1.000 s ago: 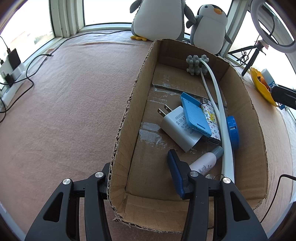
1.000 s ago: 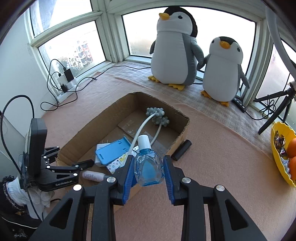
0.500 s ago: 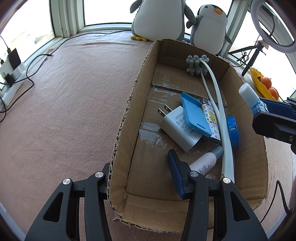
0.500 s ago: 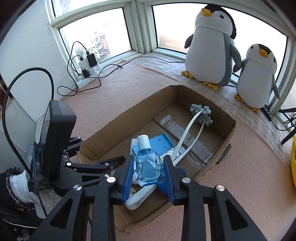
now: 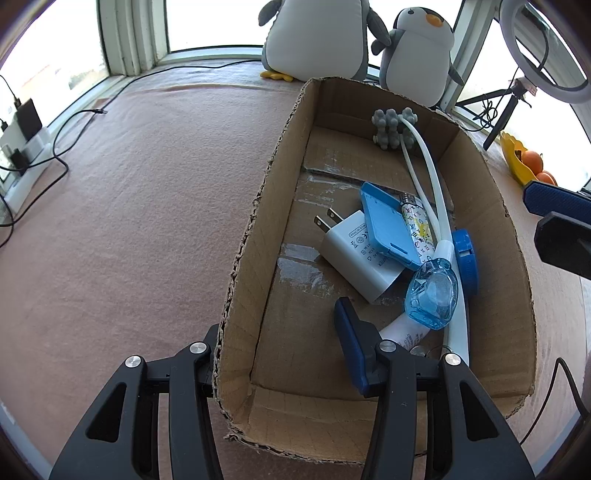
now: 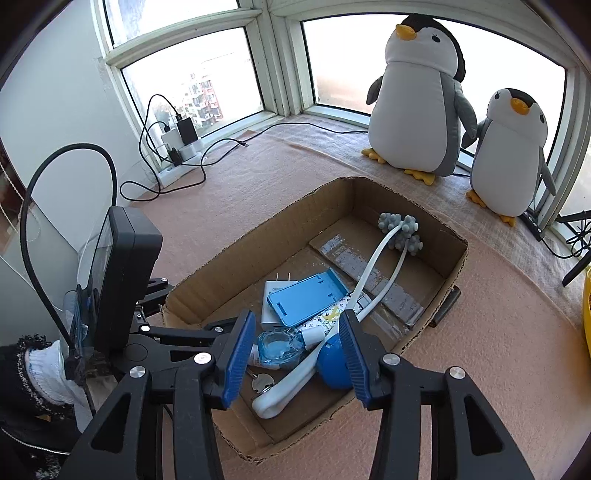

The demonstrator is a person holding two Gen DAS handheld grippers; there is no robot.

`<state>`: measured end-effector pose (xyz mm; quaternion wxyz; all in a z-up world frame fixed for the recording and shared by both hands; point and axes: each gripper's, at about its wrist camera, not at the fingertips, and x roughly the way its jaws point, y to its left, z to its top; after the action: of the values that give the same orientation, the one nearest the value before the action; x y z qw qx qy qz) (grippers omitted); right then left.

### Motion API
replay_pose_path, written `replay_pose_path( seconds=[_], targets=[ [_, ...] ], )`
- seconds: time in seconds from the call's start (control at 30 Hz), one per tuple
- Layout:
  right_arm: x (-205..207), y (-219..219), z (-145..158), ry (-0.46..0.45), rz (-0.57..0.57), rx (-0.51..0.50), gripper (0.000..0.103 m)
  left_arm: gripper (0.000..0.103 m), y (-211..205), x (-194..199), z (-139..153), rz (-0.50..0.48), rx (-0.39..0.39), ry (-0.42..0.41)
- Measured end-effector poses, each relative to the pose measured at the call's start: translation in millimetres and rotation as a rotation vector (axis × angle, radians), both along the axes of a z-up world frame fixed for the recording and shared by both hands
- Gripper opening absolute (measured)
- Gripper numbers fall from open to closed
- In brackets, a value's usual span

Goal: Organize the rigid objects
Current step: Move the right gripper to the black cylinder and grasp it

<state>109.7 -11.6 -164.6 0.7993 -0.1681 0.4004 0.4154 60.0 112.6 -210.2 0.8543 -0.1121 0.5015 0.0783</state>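
A cardboard box (image 5: 251, 254) (image 6: 229, 258) lies on the pink cloth. In it lie a clear blue bottle (image 5: 432, 291) (image 6: 277, 345), a white charger (image 5: 354, 258), a light blue case (image 5: 388, 225) (image 6: 306, 297), a blue round lid (image 5: 465, 254) (image 6: 332, 363), a white massager with grey balls (image 5: 393, 127) (image 6: 400, 229) and a white tube (image 5: 400, 332). My left gripper (image 5: 280, 350) is open and straddles the box's left wall near its front corner. My right gripper (image 6: 295, 362) is open and empty above the box, over the bottle.
Two plush penguins (image 6: 421, 99) (image 5: 317, 33) stand at the window behind the box. A power strip with cables (image 6: 177, 147) lies at the left. A yellow bowl with oranges (image 5: 524, 166) and a tripod (image 5: 498, 114) are at the right. A black object (image 6: 447, 302) lies beside the box.
My right gripper moved over the box with the blue bottle, opened and let it go. The bottle now lies in the box beside the blue lid. My left gripper has not moved.
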Motion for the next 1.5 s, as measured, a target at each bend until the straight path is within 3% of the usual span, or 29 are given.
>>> replay_pose_path(
  seconds=[0.3, 0.5, 0.8, 1.23, 1.5],
  targets=[
    [26.2, -58.3, 16.4, -0.029, -0.113, 0.041, 0.043, 0.049, -2.2, 0.3, -0.4, 0.005, 0.007, 0.006],
    [61.0, -78.9, -2.2, -0.024, -0.177, -0.031, 0.045, 0.049, -2.2, 0.8, -0.3, 0.008, 0.008, 0.011],
    [100.6, -67.0, -48.4, -0.027, -0.164, -0.150, 0.045, 0.049, -4.0, 1.0, -0.4, 0.014, 0.016, 0.019],
    [120.4, -47.8, -71.0, -0.036, -0.109, -0.213, 0.045, 0.050, -5.0, 0.6, -0.7, 0.023, 0.017, 0.023],
    [148.6, -60.7, -71.7, -0.048, -0.234, -0.204, 0.045, 0.050, -4.9, 0.7, -0.6, 0.022, 0.018, 0.023]
  ],
)
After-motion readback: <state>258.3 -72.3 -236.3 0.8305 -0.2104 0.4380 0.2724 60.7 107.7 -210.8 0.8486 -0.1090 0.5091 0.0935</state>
